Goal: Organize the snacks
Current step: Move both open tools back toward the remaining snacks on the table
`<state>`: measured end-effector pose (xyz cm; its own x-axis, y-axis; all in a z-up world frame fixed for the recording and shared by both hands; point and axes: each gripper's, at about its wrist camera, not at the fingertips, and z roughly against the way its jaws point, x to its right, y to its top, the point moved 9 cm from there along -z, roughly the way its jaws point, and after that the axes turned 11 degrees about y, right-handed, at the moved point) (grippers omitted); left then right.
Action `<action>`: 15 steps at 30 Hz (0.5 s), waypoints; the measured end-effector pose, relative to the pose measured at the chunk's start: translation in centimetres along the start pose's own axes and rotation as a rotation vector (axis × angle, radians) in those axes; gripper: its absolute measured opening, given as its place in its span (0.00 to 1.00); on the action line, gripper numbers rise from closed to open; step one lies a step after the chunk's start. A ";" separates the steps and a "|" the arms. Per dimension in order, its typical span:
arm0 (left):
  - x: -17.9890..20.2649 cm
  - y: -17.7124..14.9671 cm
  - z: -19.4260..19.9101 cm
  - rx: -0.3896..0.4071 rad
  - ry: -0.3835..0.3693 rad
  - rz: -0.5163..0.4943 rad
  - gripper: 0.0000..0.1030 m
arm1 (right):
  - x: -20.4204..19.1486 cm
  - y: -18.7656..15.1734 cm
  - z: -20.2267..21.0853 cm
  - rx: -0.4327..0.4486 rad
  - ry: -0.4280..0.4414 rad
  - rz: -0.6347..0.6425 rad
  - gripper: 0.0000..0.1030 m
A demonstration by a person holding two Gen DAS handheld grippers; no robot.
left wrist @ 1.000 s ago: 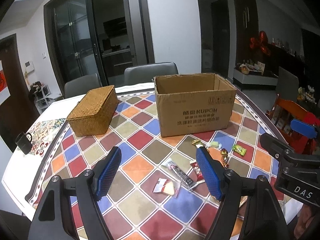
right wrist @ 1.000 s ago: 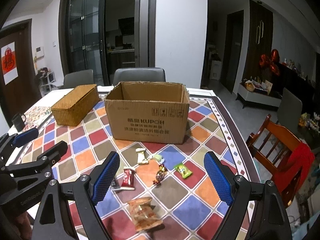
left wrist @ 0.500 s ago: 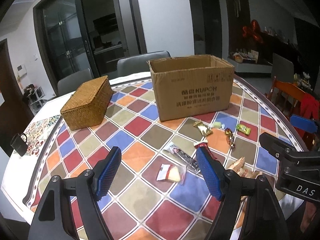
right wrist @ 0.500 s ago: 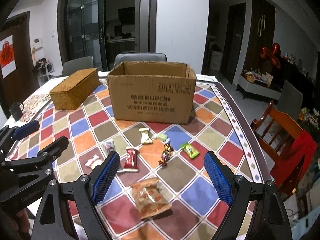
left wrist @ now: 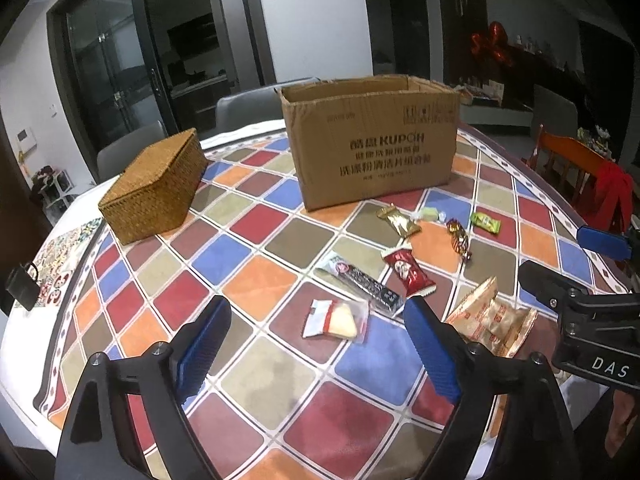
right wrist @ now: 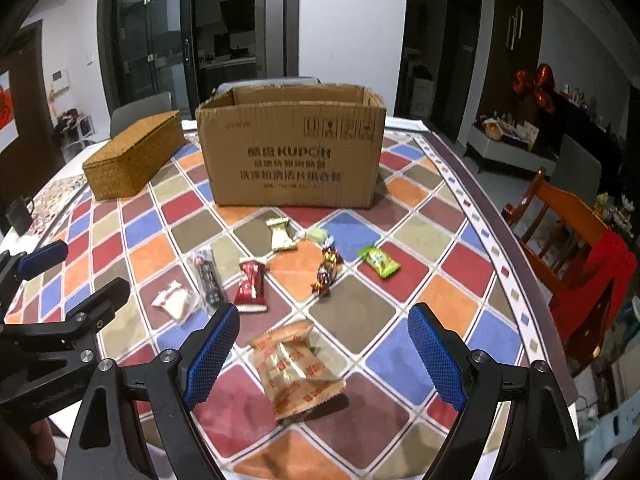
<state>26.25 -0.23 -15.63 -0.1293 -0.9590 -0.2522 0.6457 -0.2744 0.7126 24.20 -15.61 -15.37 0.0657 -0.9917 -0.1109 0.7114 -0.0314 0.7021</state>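
Left gripper (left wrist: 316, 344): jaws opening, nothing between; hovers near white-and-red clear packet (left wrist: 335, 319).
Right gripper (right wrist: 322, 350): jaws wide, empty; tan crinkled biscuit bag (right wrist: 294, 368) lies beneath, untouched.
Loose snacks: scattered on the chequered tablecloth (right wrist: 404, 364), near side.
Open brown cardboard box (right wrist: 292, 146): far, likely destination.
Woven rattan lidded basket (left wrist: 154, 186): far left.

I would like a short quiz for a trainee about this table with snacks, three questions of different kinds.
1. True or false: the cardboard box is open at the top.
2. Which snack lies nearest the right gripper? A) green candy B) tan biscuit packet C) red packet
3. Fill in: left of the box stands a closed woven ____.

Key: 1 true; 2 B; 3 basket.
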 end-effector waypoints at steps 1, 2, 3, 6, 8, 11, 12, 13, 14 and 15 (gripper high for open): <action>0.0 -0.2 -0.2 -0.005 -0.004 -0.001 0.87 | -0.1 -0.2 -0.2 -0.005 -0.001 0.001 0.85; 0.0 -0.4 -0.5 -0.010 -0.008 -0.003 0.87 | -0.2 -0.4 -0.4 -0.013 -0.002 0.003 0.85; 0.1 -0.6 -0.7 -0.013 -0.012 -0.004 0.87 | -0.3 -0.6 -0.6 -0.018 -0.003 0.004 0.85; 0.2 -1.2 -1.4 -0.026 -0.025 -0.016 0.87 | -0.5 -1.3 -1.2 -0.037 -0.001 0.001 0.85; 0.2 -1.5 -2.0 -0.036 -0.032 -0.023 0.87 | -0.7 -1.7 -1.6 -0.048 -0.003 0.001 0.85; 0.3 -1.8 -2.7 -0.046 -0.045 -0.032 0.87 | -1.0 -2.4 -2.3 -0.067 -0.004 0.002 0.85; 0.4 -1.8 -2.9 -0.047 -0.048 -0.035 0.87 | -1.1 -2.6 -2.5 -0.072 -0.006 0.002 0.85; 0.5 -1.9 -3.1 -0.050 -0.052 -0.040 0.87 | -1.1 -2.7 -2.7 -0.079 -0.008 0.000 0.85; 0.5 -2.0 -3.3 -0.052 -0.055 -0.044 0.87 | -1.0 -2.8 -2.9 -0.083 -0.008 -0.002 0.85; 0.6 -2.1 -3.7 -0.057 -0.062 -0.048 0.87 | -1.0 -3.0 -3.2 -0.090 -0.008 -0.005 0.85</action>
<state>27.55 0.00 -19.72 -0.2060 -0.9479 -0.2432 0.6789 -0.3174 0.6621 24.21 -14.09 -19.58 0.0567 -0.9925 -0.1084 0.7718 -0.0253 0.6354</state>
